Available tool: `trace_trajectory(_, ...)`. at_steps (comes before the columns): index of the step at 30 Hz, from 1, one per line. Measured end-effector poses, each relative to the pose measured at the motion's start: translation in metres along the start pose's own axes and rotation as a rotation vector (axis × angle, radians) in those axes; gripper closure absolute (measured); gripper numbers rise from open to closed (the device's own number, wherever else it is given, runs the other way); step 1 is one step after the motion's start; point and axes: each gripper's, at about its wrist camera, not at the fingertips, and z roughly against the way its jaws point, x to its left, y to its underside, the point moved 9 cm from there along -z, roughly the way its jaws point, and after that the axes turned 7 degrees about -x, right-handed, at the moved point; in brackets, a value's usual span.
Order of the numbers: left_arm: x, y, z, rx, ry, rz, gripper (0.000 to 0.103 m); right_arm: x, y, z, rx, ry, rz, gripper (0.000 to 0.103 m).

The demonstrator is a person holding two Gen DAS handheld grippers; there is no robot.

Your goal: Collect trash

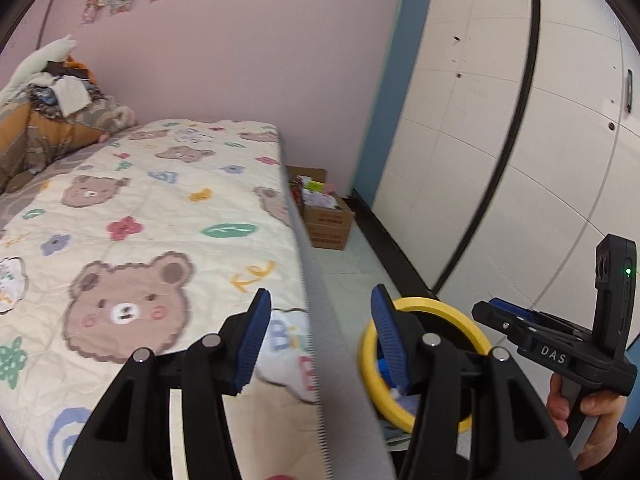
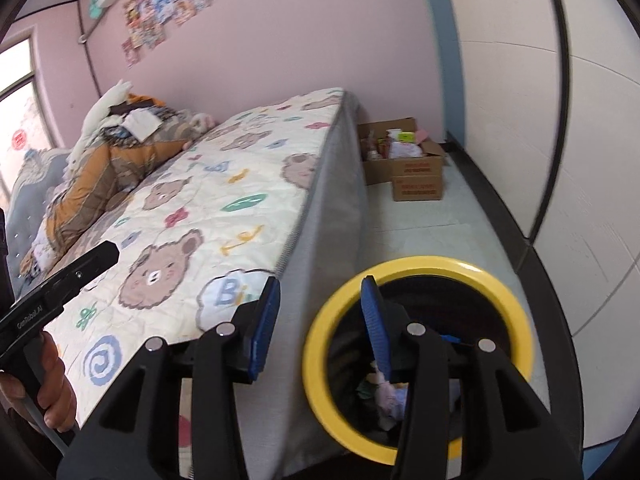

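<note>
Only rightward: window (image 2: 16, 92), bin's litter (image 2: 390, 398).

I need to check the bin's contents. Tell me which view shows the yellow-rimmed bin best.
The right wrist view: the yellow-rimmed bin shows nearly its whole rim and trash inside. In the left wrist view the left gripper hides much of it.

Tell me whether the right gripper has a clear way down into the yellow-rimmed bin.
Probably yes. The right gripper, empty with jaws apart, hangs by the yellow-rimmed bin; its mouth is uncovered, and only the mattress edge runs alongside.
</note>
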Motion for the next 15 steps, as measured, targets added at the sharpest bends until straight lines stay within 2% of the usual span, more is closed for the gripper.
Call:
trace_trajectory(7, 0.092, 0.003, 0.043, -0.033, -0.171, 0.033, 0.053, 0.101, 0.012, -0.027, 0.047, -0.134, 0.085, 0.063)
trace_trajectory(10, 0.13, 0.006, 0.062, -0.051, -0.252, 0.049, 0.045, 0.144, 0.019, -0.033, 0.047, -0.165, 0.134, 0.061)
trace_trajectory(12, 0.151, 0.006, 0.072, -0.066, -0.28, 0.067, 0.039, 0.169, 0.021, -0.034, 0.024, -0.156, 0.16, 0.054)
trace_trajectory(14, 0.17, 0.005, 0.086, -0.09, -0.308, 0.084, 0.03, 0.184, 0.022, -0.036, 0.003, -0.13, 0.161, 0.038)
trace_trajectory(15, 0.176, 0.005, 0.092, -0.1, -0.313, 0.088, 0.027, 0.19, 0.021, -0.035, -0.007, -0.123, 0.155, 0.036)
